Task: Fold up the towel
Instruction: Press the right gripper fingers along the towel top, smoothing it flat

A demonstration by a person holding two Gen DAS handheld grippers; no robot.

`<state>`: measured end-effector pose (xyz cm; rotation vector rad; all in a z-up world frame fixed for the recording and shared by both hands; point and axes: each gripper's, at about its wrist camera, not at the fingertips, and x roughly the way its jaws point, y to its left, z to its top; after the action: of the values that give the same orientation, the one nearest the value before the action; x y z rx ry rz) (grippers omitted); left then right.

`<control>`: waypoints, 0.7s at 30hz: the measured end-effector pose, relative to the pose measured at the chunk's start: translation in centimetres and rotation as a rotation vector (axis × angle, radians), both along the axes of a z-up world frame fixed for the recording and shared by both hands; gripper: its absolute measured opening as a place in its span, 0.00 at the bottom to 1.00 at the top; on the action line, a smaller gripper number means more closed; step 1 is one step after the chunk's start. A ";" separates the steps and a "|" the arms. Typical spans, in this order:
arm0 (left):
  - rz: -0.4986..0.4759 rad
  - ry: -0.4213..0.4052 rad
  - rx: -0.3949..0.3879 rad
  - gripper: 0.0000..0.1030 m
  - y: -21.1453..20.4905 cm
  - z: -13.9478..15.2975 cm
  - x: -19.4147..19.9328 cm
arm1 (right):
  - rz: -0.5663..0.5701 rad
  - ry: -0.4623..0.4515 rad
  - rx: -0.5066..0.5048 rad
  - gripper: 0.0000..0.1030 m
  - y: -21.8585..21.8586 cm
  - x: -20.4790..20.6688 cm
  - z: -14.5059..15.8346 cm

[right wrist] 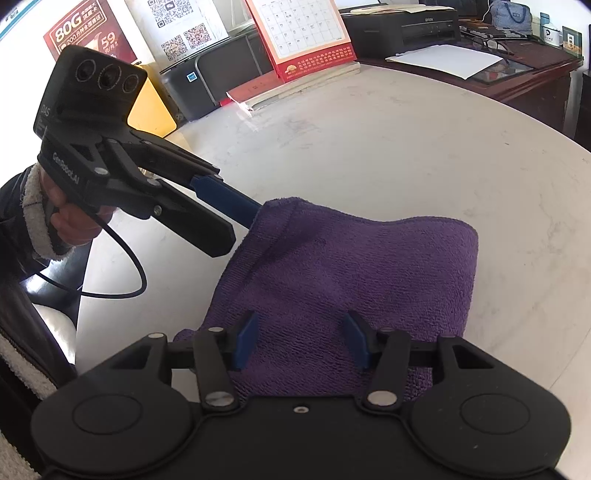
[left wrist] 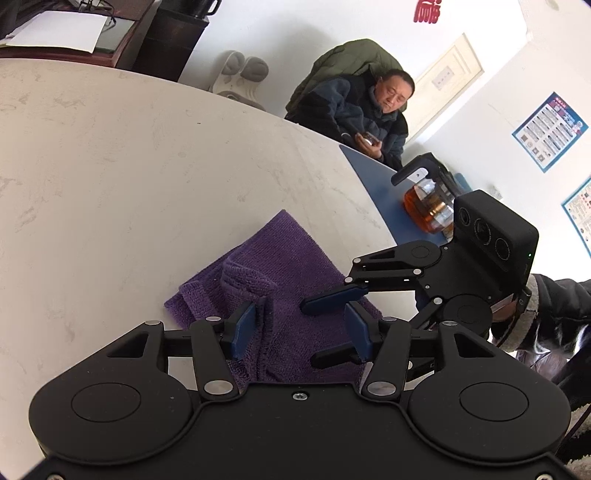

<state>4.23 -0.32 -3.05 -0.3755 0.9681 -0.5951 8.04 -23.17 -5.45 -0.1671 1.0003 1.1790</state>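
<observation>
A purple towel (left wrist: 288, 258) (right wrist: 351, 266) lies partly folded and rumpled on the white marbled table (left wrist: 110, 166), near its front edge. My left gripper (left wrist: 300, 329) is open low over the towel's near part, and a raised ridge of cloth runs beside its left pad (left wrist: 242, 330). In the right wrist view its blue finger (right wrist: 225, 195) reaches to the towel's lifted left corner, where the tip is hidden by cloth. My right gripper (right wrist: 301, 339) is open over the towel's near edge. Its fingers (left wrist: 332, 299) stand apart at the towel's right side, crossing in front of my left gripper.
A glass teapot of amber tea (left wrist: 428, 210) stands on a blue mat (left wrist: 373, 181) at the table's right. A person (left wrist: 362, 114) sits at the far side. A desk calendar (right wrist: 306, 37), stacked books and a printer (right wrist: 402, 26) line the far edge. A cable (right wrist: 129, 266) hangs by the left hand.
</observation>
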 end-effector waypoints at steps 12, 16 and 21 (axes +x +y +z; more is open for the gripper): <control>0.071 0.047 0.119 0.52 1.0 -3.0 1.2 | -0.014 0.002 -0.001 0.48 -0.1 -0.2 0.1; 0.121 0.070 0.142 0.52 2.6 -3.1 0.5 | -0.021 0.004 0.007 0.49 -0.3 -0.2 0.0; 0.127 -0.007 0.081 0.53 3.0 0.1 -0.3 | -0.046 -0.025 0.038 0.47 -0.7 0.0 1.0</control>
<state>3.92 2.64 -2.96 -0.3593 0.9515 -0.4401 8.06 -23.83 -4.45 -0.1278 0.9549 1.1500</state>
